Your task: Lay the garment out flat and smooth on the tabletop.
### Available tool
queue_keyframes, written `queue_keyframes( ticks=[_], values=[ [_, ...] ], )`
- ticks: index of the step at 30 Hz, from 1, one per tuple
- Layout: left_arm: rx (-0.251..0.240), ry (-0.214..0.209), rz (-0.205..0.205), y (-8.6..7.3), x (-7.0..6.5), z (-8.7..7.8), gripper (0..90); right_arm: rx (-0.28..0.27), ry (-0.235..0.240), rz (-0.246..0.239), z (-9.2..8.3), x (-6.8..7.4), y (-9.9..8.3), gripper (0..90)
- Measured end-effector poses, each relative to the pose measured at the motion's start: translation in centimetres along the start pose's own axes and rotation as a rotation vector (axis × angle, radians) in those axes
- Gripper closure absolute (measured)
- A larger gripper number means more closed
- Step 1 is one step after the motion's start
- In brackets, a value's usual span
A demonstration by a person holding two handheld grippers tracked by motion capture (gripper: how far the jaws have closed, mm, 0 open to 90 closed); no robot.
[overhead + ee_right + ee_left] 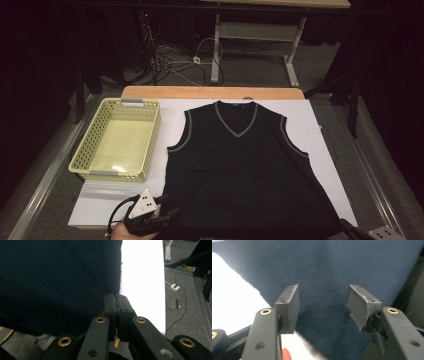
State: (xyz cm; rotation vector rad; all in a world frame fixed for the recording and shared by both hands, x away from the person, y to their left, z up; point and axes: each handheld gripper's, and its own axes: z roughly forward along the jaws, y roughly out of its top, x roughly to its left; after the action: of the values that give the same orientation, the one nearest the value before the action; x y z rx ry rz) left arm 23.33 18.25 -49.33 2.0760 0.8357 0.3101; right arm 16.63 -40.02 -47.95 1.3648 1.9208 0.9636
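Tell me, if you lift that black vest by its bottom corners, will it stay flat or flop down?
The vest would probably flop: it is soft knit cloth lying limp and flat on the white cover. It looks light, since the right tool pinches just its edge. It likely won't slip much, because the knit looks fuzzy rather than shiny. The left tool stands open over the cloth.

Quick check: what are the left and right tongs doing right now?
Left tongs: open, jaws apart over the black sweater vest, nothing pinched.
Right tongs: shut on the vest's bottom corner.
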Motion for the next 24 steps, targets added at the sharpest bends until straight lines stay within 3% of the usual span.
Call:
queue_keyframes(
  ticks=[5,7,12,15,21,24],
  values=[
    [0.047,0.037,-0.025,-0.3,0.3,0.3,44.0,0.020,0.026,0.008,0.1,0.2,-0.4,86.8],
    [0.043,0.047,-0.023,-0.6,0.1,0.3,49.2,0.014,0.039,0.010,0.3,0.2,-0.2,76.2],
    [0.069,0.053,0.020,-0.5,-0.6,0.3,85.8,-0.023,0.053,0.026,1.0,0.0,1.0,69.4],
    [0.068,0.080,0.064,-0.8,-1.1,-0.3,87.3,-0.036,0.067,0.022,1.9,0.0,1.9,68.7],
    [0.050,0.037,0.017,-3.3,-1.7,-3.9,87.3,-0.035,0.093,0.013,3.8,0.3,3.2,68.1],
    [0.048,0.049,0.020,-3.5,-1.9,-4.2,86.9,-0.021,0.098,0.009,4.8,0.4,3.6,66.0]
  ],
)
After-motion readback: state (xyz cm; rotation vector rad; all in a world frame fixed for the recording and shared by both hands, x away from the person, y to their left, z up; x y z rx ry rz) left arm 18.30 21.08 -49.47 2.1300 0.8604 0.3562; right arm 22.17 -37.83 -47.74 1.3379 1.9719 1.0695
